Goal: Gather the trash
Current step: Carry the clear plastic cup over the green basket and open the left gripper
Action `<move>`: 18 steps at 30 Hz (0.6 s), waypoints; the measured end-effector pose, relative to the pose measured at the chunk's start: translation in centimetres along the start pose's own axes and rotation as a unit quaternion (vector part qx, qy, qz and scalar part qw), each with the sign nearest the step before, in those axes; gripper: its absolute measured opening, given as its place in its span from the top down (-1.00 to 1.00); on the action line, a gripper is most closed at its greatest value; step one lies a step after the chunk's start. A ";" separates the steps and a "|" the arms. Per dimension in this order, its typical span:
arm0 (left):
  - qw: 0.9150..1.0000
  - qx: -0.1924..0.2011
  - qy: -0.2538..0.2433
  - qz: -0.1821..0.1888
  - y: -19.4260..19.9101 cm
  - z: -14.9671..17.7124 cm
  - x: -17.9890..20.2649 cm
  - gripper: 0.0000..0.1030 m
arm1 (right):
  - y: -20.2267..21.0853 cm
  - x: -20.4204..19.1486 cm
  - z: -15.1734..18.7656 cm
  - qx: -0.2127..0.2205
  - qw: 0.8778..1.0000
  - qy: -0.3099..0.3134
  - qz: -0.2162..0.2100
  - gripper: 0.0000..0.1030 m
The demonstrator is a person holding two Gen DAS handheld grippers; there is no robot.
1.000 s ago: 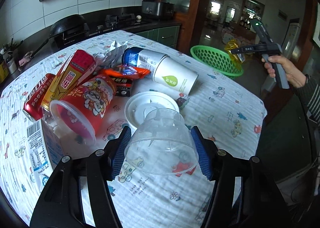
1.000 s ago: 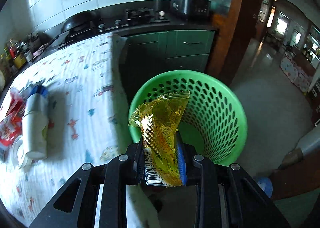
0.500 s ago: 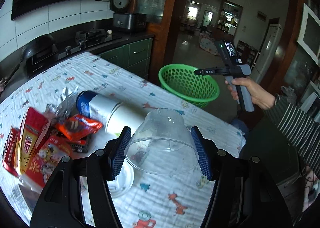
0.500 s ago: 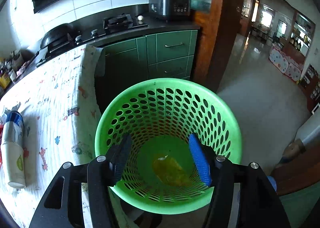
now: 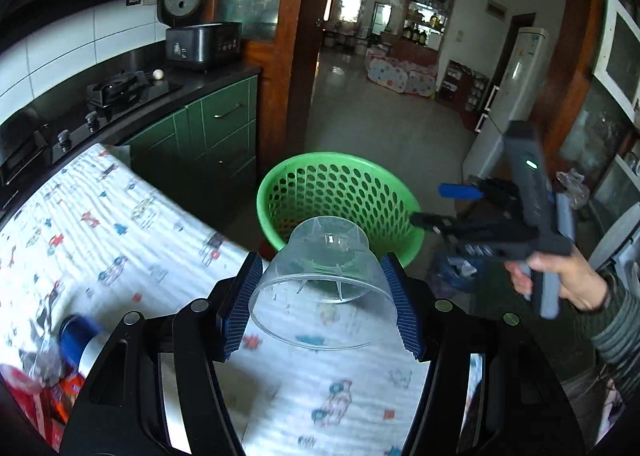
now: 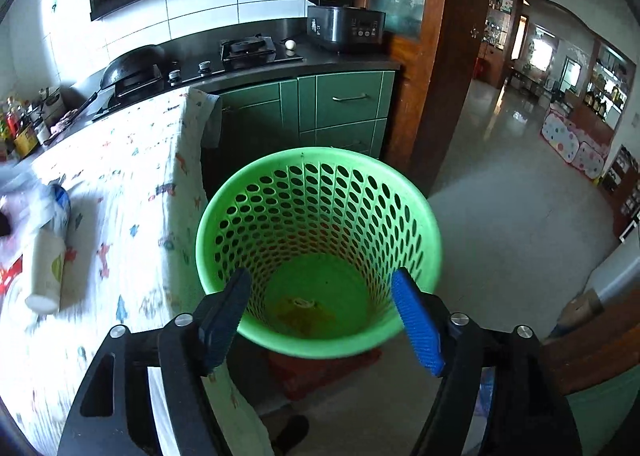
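Observation:
My left gripper (image 5: 322,306) is shut on a clear plastic cup (image 5: 325,280), held above the table's far edge, its base pointing at the green mesh basket (image 5: 340,201). My right gripper (image 6: 322,316) is open and empty, just above the near rim of the basket (image 6: 320,248). A yellow wrapper (image 6: 302,310) lies on the basket's bottom. The right gripper also shows in the left wrist view (image 5: 448,205), to the right of the basket. A white and blue bottle (image 6: 48,252) lies on the patterned tablecloth (image 6: 132,191).
Red wrappers and cans (image 5: 36,392) lie at the table's near left. Green cabinets (image 6: 320,111) and a black counter with a stove and rice cooker (image 6: 344,19) stand behind the basket. A wooden door frame (image 6: 440,67) is to its right, with tiled floor beyond.
The left gripper has carried the clear cup from the trash pile toward the basket. The right gripper has opened and dropped the yellow wrapper into the basket, then drawn back a little.

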State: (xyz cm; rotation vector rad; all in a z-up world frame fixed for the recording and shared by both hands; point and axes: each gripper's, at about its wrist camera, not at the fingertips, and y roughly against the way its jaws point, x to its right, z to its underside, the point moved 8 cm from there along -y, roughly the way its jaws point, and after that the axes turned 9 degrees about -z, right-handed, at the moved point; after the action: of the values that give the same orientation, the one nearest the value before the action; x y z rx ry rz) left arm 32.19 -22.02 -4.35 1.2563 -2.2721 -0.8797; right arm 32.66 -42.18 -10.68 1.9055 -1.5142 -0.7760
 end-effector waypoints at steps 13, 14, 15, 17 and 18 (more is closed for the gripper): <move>0.998 -0.058 -0.008 -0.011 -11.0 -5.2 4.0 -0.23 | 2.7 -0.2 3.1 0.004 1.000 0.014 -0.006 -0.51; 0.998 -0.061 -0.005 -0.009 -11.7 -5.4 4.1 -0.23 | 2.8 -0.2 3.2 0.006 1.000 0.015 -0.006 -0.51; 0.998 -0.064 -0.003 -0.007 -12.3 -5.5 4.2 -0.23 | 2.8 -0.1 3.4 0.006 1.000 0.014 -0.006 -0.51; 0.998 -0.069 0.002 -0.014 -13.5 -5.6 4.3 -0.24 | 2.9 0.0 4.0 0.005 1.000 0.010 -0.008 -0.51; 0.997 -0.071 0.005 -0.014 -14.0 -5.6 4.3 -0.25 | 3.0 0.1 4.2 0.005 1.000 0.008 -0.008 -0.51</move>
State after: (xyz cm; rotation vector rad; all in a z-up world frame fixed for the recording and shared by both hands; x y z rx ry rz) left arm 41.81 -33.13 -9.78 1.2282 -2.1479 -1.0234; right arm 27.68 -43.22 -11.28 1.9291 -1.4980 -0.7582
